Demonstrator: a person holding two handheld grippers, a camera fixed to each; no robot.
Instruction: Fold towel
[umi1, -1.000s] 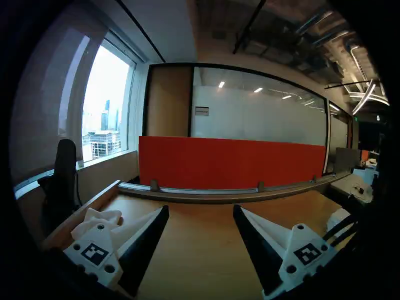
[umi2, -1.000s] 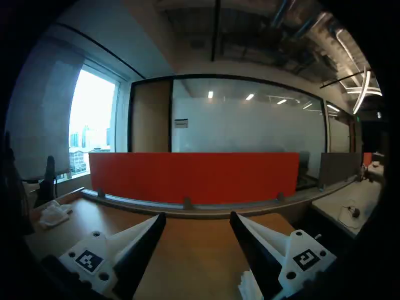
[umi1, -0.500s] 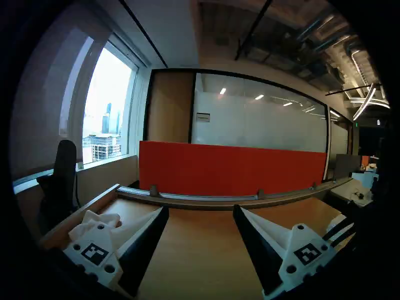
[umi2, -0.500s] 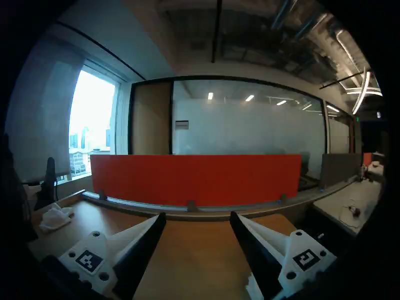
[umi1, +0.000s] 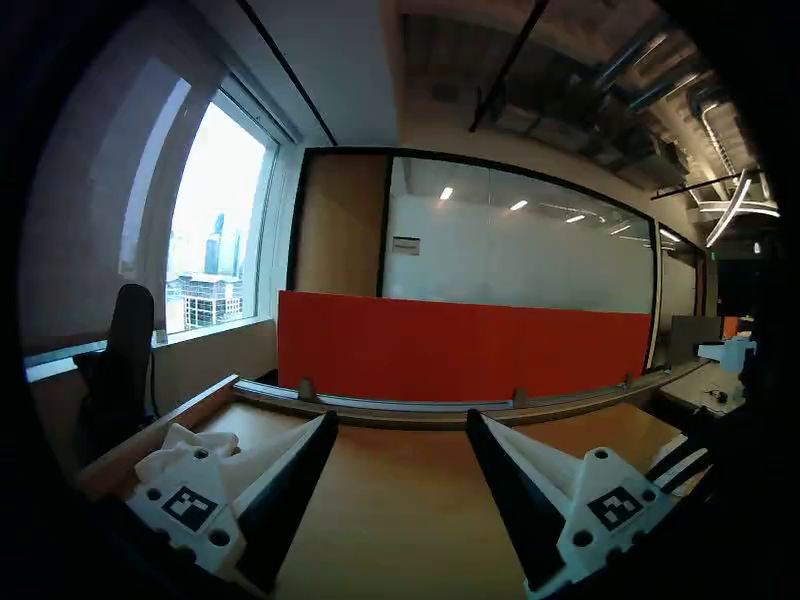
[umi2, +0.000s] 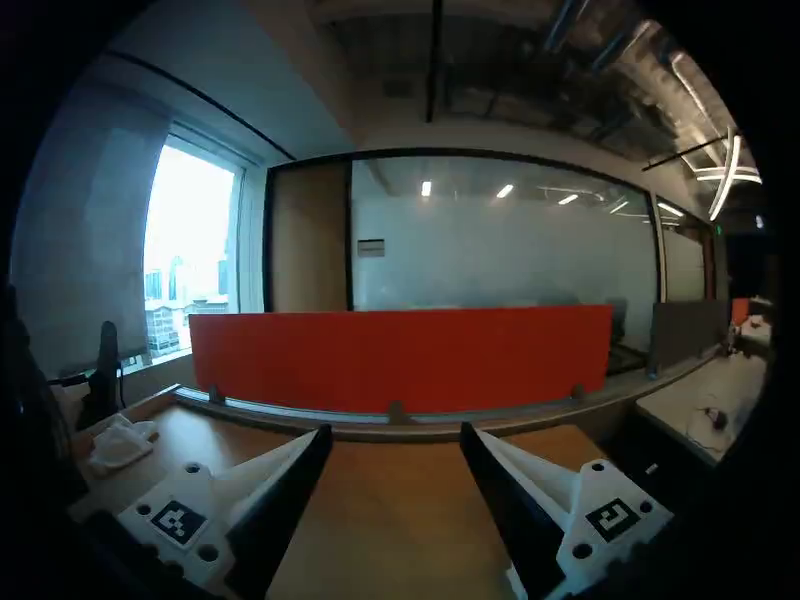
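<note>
A crumpled white towel (umi1: 190, 450) lies on the wooden desk (umi1: 400, 500) at its far left corner, partly hidden behind my left gripper's left finger. In the right gripper view the same towel (umi2: 118, 443) sits far off to the left. My left gripper (umi1: 400, 440) stands open above the desk with nothing between its fingers. My right gripper (umi2: 396, 445) is open too, also holding nothing. A bit of white cloth (umi2: 517, 580) peeks out at the bottom edge by the right gripper's right finger.
A red divider panel (umi1: 460, 350) with a metal rail runs along the desk's far edge. A black chair (umi1: 125, 350) stands at the left by the window. Another desk (umi2: 700, 410) with small items lies to the right.
Both views have tilted slightly, the desk edge and divider sinking a little in the frame. The white cloth at the right gripper's lower edge has shrunk from sight. Both grippers stay open.
</note>
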